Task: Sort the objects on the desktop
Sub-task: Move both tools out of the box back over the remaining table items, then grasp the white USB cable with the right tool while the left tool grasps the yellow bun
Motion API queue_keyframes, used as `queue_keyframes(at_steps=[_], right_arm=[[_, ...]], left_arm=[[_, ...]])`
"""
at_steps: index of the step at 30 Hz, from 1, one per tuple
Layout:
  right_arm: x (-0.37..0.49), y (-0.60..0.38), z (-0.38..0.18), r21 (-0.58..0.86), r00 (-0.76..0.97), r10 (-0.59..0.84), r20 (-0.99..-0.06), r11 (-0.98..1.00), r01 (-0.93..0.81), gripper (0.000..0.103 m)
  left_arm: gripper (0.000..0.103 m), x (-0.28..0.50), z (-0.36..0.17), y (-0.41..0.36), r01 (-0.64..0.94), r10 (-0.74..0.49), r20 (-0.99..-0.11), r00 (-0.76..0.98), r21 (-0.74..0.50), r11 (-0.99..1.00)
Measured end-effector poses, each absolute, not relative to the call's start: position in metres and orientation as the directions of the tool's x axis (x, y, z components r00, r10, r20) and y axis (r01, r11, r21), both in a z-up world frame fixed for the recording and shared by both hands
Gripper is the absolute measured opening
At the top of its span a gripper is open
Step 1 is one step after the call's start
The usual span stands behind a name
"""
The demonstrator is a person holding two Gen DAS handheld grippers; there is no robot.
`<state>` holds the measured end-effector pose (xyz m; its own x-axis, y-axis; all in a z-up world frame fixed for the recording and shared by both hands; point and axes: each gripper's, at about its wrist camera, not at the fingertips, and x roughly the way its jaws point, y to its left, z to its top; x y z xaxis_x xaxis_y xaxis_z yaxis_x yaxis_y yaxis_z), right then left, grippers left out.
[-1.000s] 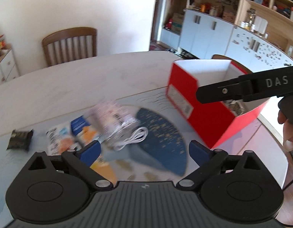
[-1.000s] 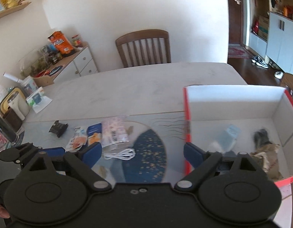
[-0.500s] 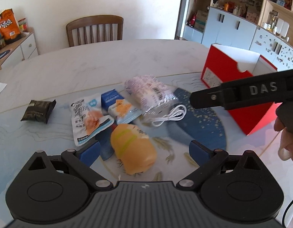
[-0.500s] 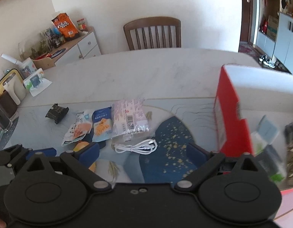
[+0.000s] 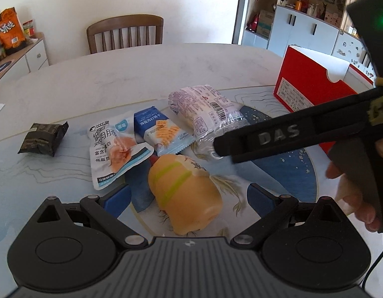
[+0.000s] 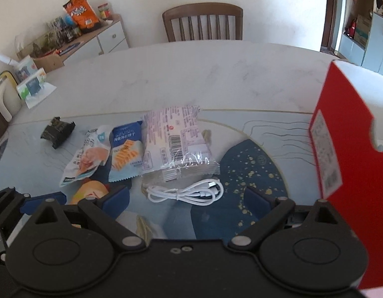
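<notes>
- The left gripper (image 5: pixel 189 196) is spread wide with nothing in it. The yellow bun (image 5: pixel 184 193) lies right between its two blue pads, low and close.
- The bun's long side runs from near the gripper out toward the far left, a bit slanted. I think the pads would have to close across its short side.
- The right gripper (image 6: pixel 186 198) is also spread wide and holds nothing. The white cable (image 6: pixel 186 192) lies just ahead, between its pads.
- The cable is coiled, and its long side runs left to right, across the gap.
- So the left one is nearer the bun and the right one is nearer the cable.
- The red box (image 6: pixel 340 149) stands to the right of the things on the surface (image 5: pixel 166 69). It is closer to the right gripper. I think the sorted things go in there.
- Count of things still out:
  - one bun
  - one cable
  - one pink pack (image 5: pixel 203 109), touching the cable
  - one blue pack (image 5: pixel 159 131)
  - one white pouch (image 5: pixel 114 146), its edge just beside the bun
  - one black pack (image 5: pixel 42 139), off by itself on the left
- That makes six things to sort, and one box.
</notes>
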<state>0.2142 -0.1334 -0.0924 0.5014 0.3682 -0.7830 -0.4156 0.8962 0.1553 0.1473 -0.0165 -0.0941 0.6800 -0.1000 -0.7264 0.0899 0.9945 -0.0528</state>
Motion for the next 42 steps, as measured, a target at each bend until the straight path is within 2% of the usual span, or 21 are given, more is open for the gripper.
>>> queue_keyframes(at_steps=[16,20,22,26,28,30,42], right_arm=[[0.222,-0.115,-0.111,0.086,0.500,0.314,-0.807,0.900,-0.426,0.098],[0.222,-0.114,-0.113,0.069,0.508,0.301,-0.807,0.903,-0.425,0.095],[0.222,-0.114,-0.112,0.060,0.512,0.296,-0.806,0.902,-0.428,0.092],[0.222,-0.115,-0.111,0.051,0.516,0.289,-0.806,0.903,-0.427,0.083],[0.222,-0.116,-0.110,0.050,0.519,0.284,-0.806,0.907,-0.418,0.078],[0.222,-0.118,-0.109,0.059,0.518,0.286,-0.806,0.911,-0.409,0.078],[0.215,-0.130,-0.100,0.075,0.520,0.292,-0.803,0.915,-0.397,0.076]], left_arm=[[0.100,0.152,-0.103,-0.012,0.060,-0.084,-0.716,0.693,-0.060,0.996],[0.099,0.152,-0.104,-0.011,0.052,-0.078,-0.713,0.697,-0.058,0.997],[0.096,0.151,-0.104,-0.010,0.047,-0.075,-0.711,0.699,-0.059,0.997],[0.077,0.152,-0.104,-0.009,0.051,-0.086,-0.719,0.690,-0.070,0.996],[0.072,0.152,-0.103,-0.007,0.054,-0.098,-0.721,0.686,-0.085,0.995],[0.064,0.151,-0.103,-0.008,0.059,-0.107,-0.721,0.685,-0.091,0.994],[0.059,0.147,-0.099,-0.011,0.077,-0.122,-0.729,0.674,-0.095,0.992]])
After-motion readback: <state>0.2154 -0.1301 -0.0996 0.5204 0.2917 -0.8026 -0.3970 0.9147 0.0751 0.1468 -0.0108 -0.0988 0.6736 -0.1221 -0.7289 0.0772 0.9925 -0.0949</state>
